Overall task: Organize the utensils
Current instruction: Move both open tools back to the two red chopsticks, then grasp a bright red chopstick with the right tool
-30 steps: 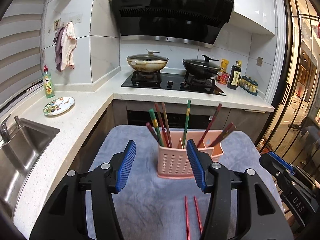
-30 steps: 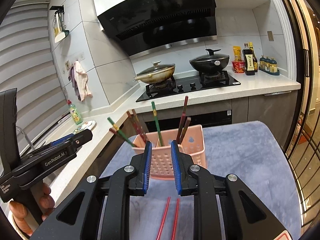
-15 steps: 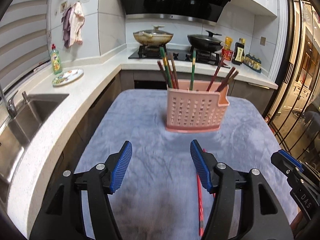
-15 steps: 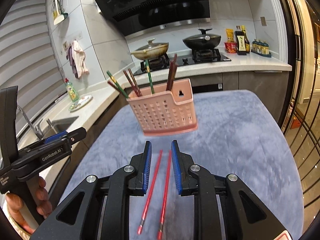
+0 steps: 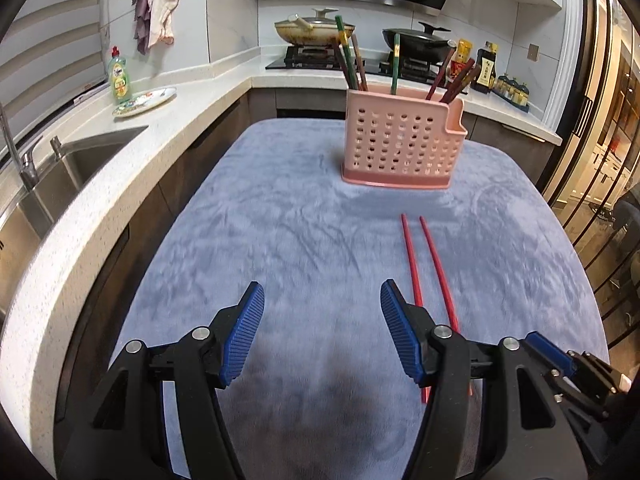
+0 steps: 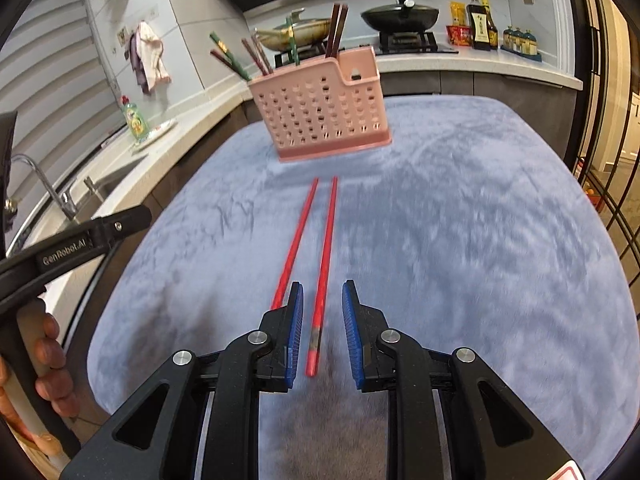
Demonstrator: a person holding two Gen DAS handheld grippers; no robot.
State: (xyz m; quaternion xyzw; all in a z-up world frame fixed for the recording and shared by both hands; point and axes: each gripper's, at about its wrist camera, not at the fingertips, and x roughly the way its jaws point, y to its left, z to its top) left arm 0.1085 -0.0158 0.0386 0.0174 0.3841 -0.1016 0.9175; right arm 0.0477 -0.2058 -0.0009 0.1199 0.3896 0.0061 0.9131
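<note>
Two red chopsticks (image 6: pixel 294 240) lie side by side on the blue-grey cloth (image 6: pixel 460 220), in front of a pink perforated holder (image 6: pixel 320 116) that stands upright with several chopsticks in it. My right gripper (image 6: pixel 323 286) is low over their near ends. Its jaws stand a narrow gap apart, with the right-hand chopstick (image 6: pixel 326 240) between them and the pads clear of it. The other stick runs under the left finger. My left gripper (image 5: pixel 321 292) stands open over bare cloth, just left of the red chopsticks (image 5: pixel 412 264), nothing between its fingers. The holder (image 5: pixel 400 148) is farther ahead.
A white counter with a sink (image 5: pixel 80 160), a green soap bottle (image 5: pixel 120 80) and a patterned plate (image 5: pixel 146 100) runs along the left. Behind the holder are a stove with two pans (image 5: pixel 316 28) and sauce bottles (image 5: pixel 486 66). Glass doors (image 5: pixel 600 140) stand at the right.
Both grippers have sunk and tipped down toward the cloth. The right one has come over the red chopsticks, one now between its jaws. The left jaws have widened slightly.
</note>
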